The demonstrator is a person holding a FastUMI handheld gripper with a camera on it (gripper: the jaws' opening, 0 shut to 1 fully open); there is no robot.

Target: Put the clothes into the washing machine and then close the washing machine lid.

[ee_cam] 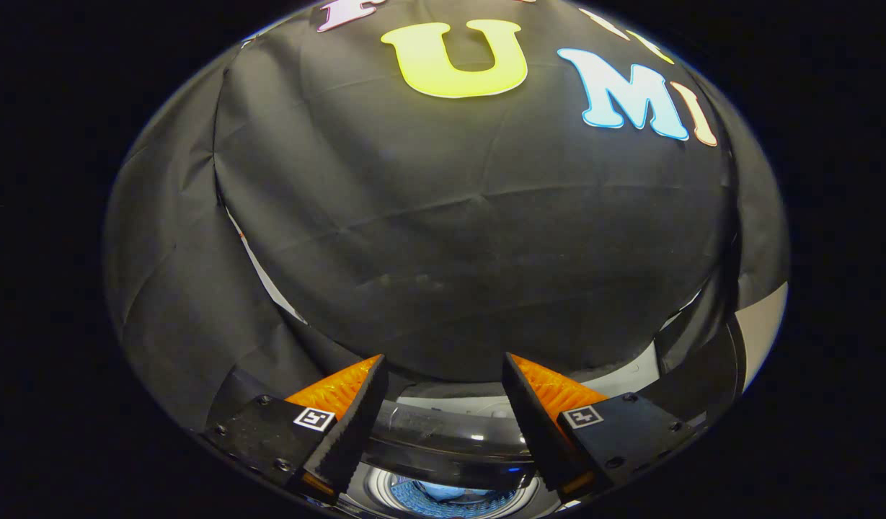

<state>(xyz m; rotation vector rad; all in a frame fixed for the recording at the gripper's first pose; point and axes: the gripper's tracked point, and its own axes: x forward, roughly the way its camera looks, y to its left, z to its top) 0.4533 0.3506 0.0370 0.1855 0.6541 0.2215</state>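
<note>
Your tool (443, 375) is spread wide, its 2 fingers holding nothing. Just below and between them sits the washing machine (450, 432), its round opening facing up toward you, with blue clothes (450, 497) lying inside the drum. Black cloth wall (471, 252) hangs beyond.

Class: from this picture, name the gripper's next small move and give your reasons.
Probably tilt down toward the washer. The gripper has its jaws open with nothing between them, facing the black cloth wall, while the drum opening sits low between the fingers. I cannot tell whether clothes are already inside.
</note>
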